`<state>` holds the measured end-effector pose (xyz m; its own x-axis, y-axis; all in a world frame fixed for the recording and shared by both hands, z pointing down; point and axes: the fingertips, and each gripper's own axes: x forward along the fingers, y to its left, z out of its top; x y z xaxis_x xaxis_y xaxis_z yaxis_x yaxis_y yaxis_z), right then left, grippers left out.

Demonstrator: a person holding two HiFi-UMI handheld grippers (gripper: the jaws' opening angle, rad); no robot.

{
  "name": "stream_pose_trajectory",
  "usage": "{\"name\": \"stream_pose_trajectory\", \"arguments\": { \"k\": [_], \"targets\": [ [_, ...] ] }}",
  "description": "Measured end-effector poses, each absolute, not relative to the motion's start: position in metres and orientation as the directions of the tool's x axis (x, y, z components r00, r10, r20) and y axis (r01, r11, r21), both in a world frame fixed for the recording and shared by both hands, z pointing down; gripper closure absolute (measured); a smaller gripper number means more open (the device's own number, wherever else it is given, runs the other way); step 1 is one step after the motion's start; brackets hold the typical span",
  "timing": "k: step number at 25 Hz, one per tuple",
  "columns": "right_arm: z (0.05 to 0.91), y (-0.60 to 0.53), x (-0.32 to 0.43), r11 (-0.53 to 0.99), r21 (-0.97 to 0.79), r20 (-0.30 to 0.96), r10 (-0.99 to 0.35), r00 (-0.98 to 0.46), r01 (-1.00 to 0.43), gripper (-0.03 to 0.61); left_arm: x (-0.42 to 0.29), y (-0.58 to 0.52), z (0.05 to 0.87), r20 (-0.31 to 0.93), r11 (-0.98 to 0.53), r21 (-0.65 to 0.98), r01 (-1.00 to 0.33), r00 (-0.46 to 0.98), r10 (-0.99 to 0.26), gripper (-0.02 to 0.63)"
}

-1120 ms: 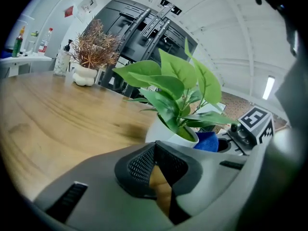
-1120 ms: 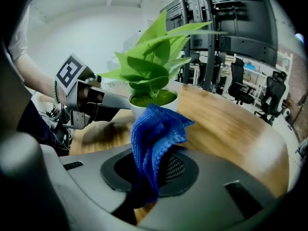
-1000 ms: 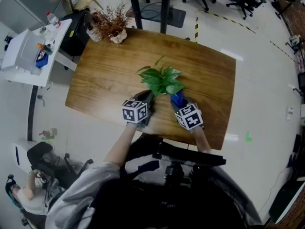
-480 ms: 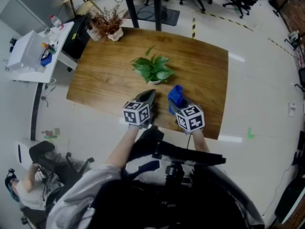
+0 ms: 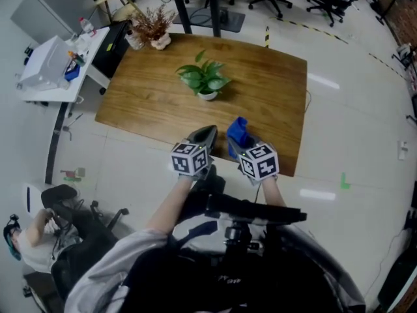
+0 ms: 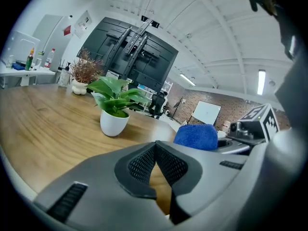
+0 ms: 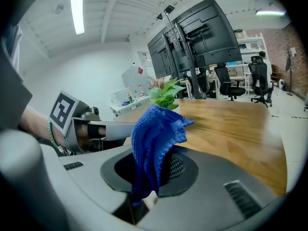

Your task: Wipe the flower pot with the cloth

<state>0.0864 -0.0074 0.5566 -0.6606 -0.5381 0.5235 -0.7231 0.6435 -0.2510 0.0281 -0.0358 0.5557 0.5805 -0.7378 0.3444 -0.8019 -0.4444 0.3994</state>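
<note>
arms: both of my forearms reach forward side by side, low over the near edge of the wooden table (image 5: pixel 143 106), with the 2 marker cubes (image 5: pixel 189 158) facing up.
left gripper (image 5: pixel 205 134): i hold it level, nose pointing across the table toward the far side. it sits just left of the right gripper (image 5: pixel 236 137), close but apart.
left jaws: my pads are brought together at the tips with nothing between them. only wood grain shows through the small gap behind the tips.
right gripper pose: level too, pointing the same way, its nose over the near part of the table.
right jaws: clamped on the blue cloth (image 7: pixel 155 136). it is pinched low down and stands up out of the jaws in a bunched fold, its top flopping to the right in the right gripper view.
flower pot (image 5: pixel 208 95): small, white and upright near the middle of the table, with a green plant (image 5: pixel 203 77) in it.
pot relative to left jaws: ahead and a little to the left in the left gripper view, well apart, untouched.
pot relative to cloth: beyond the cloth and well apart from it. in the right gripper view the leaves show just above the cloth's top, and the pot itself is mostly hidden behind it.
far corner: a dried plant (image 5: pixel 152 26) in its own pot stands at the table's far left corner, well apart from both grippers.
</note>
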Motion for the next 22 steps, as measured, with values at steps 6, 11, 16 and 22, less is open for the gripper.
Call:
{"name": "stream_pose_trajectory", "arguments": {
  "k": [6, 11, 16, 22],
  "targets": [
    [0.554, 0.023, 0.086, 0.668, -0.244, 0.517, -0.524, -0.677, -0.703, 0.502, 0.031, -0.002, 0.553, 0.336, -0.437, 0.388, -0.812, 0.566, -0.753, 0.614],
    [0.550, 0.042, 0.087, 0.685, -0.238, 0.507, -0.517, -0.690, -0.688, 0.502, 0.033, 0.019, 0.550, 0.329, -0.427, 0.381, -0.820, 0.552, -0.766, 0.614],
    [0.550, 0.059, 0.090, 0.689, -0.234, 0.503, -0.518, -0.692, -0.686, 0.502, 0.032, 0.039, 0.552, 0.330, -0.415, 0.377, -0.828, 0.538, -0.775, 0.614],
    [0.549, 0.081, 0.096, 0.693, -0.234, 0.502, -0.514, -0.696, -0.681, 0.502, 0.034, 0.064, 0.553, 0.334, -0.398, 0.380, -0.835, 0.525, -0.783, 0.614]
  ]
}}
